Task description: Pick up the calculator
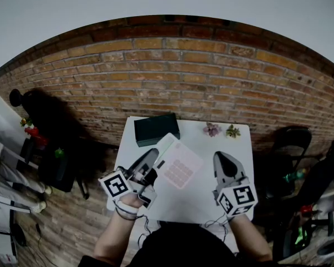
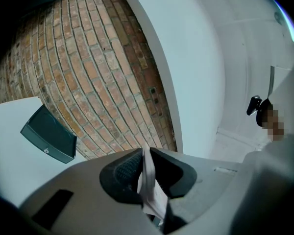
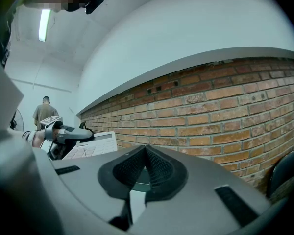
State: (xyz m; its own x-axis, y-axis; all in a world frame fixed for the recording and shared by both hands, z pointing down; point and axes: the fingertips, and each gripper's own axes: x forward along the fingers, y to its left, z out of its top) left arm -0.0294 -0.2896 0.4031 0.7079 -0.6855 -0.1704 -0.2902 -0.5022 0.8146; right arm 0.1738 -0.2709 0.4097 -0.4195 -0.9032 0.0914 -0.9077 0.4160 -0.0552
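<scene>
The white calculator [image 1: 177, 166] with pale pink keys is tilted above the white table [image 1: 203, 196]. My left gripper [image 1: 154, 161] is shut on its left edge. In the left gripper view the calculator's thin edge [image 2: 149, 187] stands pinched between the black pads of the left gripper [image 2: 146, 173]. My right gripper [image 1: 221, 158] hovers over the table to the right of the calculator, apart from it. Its jaws are shut with nothing between them, as the right gripper view shows [image 3: 146, 168]. That view also catches the calculator [image 3: 90, 146] and the left gripper [image 3: 63, 133] at its left.
A dark green box [image 1: 156, 129] lies at the table's far left edge, also seen as the box [image 2: 49, 133]. Two small flower ornaments [image 1: 212, 129] [image 1: 232, 131] sit at the far right. A brick wall [image 1: 172, 77] lies beyond, and a black chair [image 1: 292, 141] stands right of the table.
</scene>
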